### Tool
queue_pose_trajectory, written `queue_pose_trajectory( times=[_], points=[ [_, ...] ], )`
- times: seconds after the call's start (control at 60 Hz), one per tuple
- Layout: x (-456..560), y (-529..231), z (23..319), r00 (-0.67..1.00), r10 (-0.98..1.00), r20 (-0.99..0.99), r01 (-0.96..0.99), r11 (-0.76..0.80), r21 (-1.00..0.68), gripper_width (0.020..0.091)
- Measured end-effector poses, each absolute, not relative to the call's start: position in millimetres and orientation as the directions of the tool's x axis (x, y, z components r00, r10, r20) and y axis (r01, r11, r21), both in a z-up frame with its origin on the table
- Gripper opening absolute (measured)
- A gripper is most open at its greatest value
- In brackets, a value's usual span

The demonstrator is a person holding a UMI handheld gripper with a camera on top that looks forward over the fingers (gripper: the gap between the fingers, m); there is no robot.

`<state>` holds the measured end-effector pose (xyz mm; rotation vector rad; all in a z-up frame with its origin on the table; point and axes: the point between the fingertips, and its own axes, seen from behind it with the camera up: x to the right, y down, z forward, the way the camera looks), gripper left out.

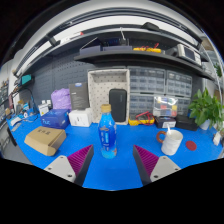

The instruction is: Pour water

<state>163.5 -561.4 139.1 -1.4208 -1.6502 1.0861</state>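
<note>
The gripper is spread wide, its two fingers well apart and holding nothing — the left pad and right pad both show bare magenta faces. Nothing touches either finger.

A clear water bottle with a yellow cap and a blue label stands upright on the blue table, just ahead of the fingers and roughly in line with the gap between them, a little nearer the left one. The label's writing is too small to read.

To the right of the bottle, a white cup stands on the table, apart from the bottle and just beyond the right finger.

On the left lies a tan cardboard box, with a blue box farther back — no print on either can be read. Behind the bottle stands a white cabinet with a dark panel, and at the far right a green potted plant. A shelf runs overhead with assorted items.
</note>
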Motion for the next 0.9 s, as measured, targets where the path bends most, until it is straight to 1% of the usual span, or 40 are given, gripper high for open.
queue_pose_trajectory(
  times=[0.033, 0.15, 0.267, 0.4, 0.467, 0.533, 0.55, 0.6, 0.633, 0.65, 0.667, 0.683, 0.717, 0.733, 0.75, 0.767, 0.783, 0.8, 0.817, 0.833, 0.9],
  points=[
    [136, -600, 122, -0.159, 0.987, -0.021, 0.413, 0.048, -0.909, 0.0812],
    [94, -623, 95, -0.141, 0.99, -0.013, 0.413, 0.047, -0.909, 0.0812],
    [57, -630, 79, -0.118, 0.993, 0.007, 0.396, 0.053, -0.917, 0.0808],
    [23, -637, 70, -0.118, 0.993, 0.026, 0.347, 0.066, -0.936, 0.0809],
    [11, -637, 68, -0.115, 0.993, 0.035, 0.319, 0.07, -0.945, 0.0784],
    [0, -637, 72, -0.108, 0.994, 0.021, 0.268, 0.049, -0.962, 0.0739],
    [-1, -638, 73, -0.111, 0.994, 0.015, 0.254, 0.043, -0.966, 0.0706],
    [-6, -639, 79, -0.111, 0.994, -0.005, 0.207, 0.018, -0.978, 0.0527],
    [-7, -640, 79, -0.116, 0.993, -0.012, 0.192, 0.011, -0.981, 0.0532],
    [-7, -640, 80, -0.12, 0.993, -0.015, 0.184, 0.007, -0.983, 0.0493],
    [-8, -640, 80, -0.124, 0.992, -0.018, 0.179, 0.004, -0.984, 0.0492],
    [-9, -640, 80, -0.123, 0.992, -0.021, 0.175, 0.001, -0.985, 0.0466],
    [-9, -637, 81, -0.12, 0.992, -0.029, 0.167, -0.008, -0.986, 0.0447],
    [-10, -636, 81, -0.119, 0.992, -0.035, 0.165, -0.015, -0.986, 0.0415],
    [-11, -636, 81, -0.119, 0.992, -0.041, 0.162, -0.021, -0.987, 0.0412],
    [-11, -636, 82, -0.119, 0.992, -0.045, 0.16, -0.025, -0.987, 0.0429],
    [-12, -635, 82, -0.119, 0.992, -0.045, 0.161, -0.025, -0.987, 0.0381],
    [-14, -635, 81, -0.121, 0.992, -0.041, 0.157, -0.021, -0.987, 0.0381],
    [-14, -634, 80, -0.121, 0.992, -0.038, 0.161, -0.018, -0.987, 0.0407],
    [-15, -635, 80, -0.123, 0.992, -0.036, 0.166, -0.015, -0.986, 0.0354],
    [-16, -636, 79, -0.126, 0.991, -0.04, 0.185, -0.016, -0.983, 0.0352]
  ],
)
